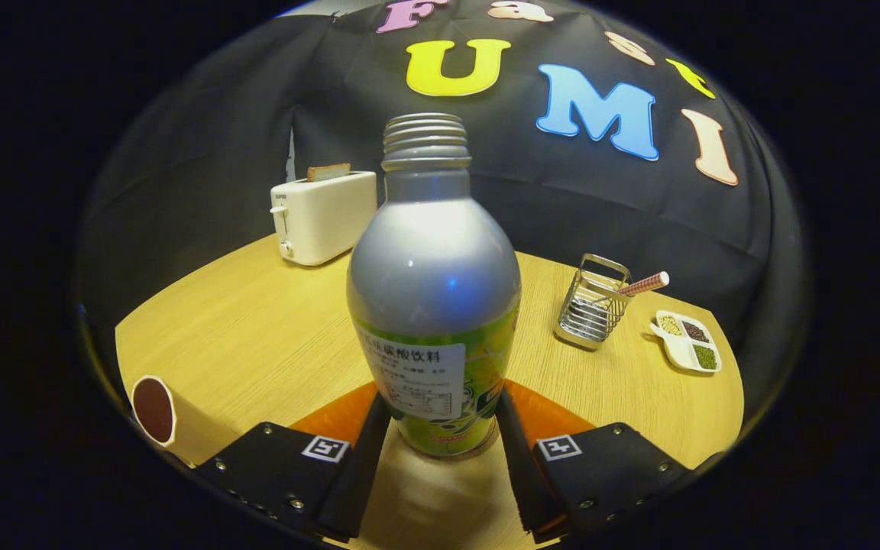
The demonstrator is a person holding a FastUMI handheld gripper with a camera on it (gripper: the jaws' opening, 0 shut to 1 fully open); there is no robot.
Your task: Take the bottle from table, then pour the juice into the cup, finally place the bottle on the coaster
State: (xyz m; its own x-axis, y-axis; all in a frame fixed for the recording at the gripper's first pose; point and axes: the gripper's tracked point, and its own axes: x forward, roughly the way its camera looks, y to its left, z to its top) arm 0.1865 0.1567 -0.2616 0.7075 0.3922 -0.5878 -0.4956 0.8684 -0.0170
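An open silver bottle (434, 267) with a green and white label stands upright between my fingers, its threaded neck uncapped. My gripper (444, 416) is shut on the bottle's lower body, one finger pressing each side. An orange coaster (337, 416) lies on the wooden table (257, 336) just behind and under the bottle's base, showing on both sides of it. I cannot tell whether the base rests on the coaster or hangs just above it. A pale cup (156, 410) with a dark brown inside sits to the left of my left finger, near the table's edge.
A white toaster (323, 218) with a slice of bread stands at the back left. To the right are a wire holder (593, 302) with a striped stick (642, 285) and a white divided dish (687, 341) of beans.
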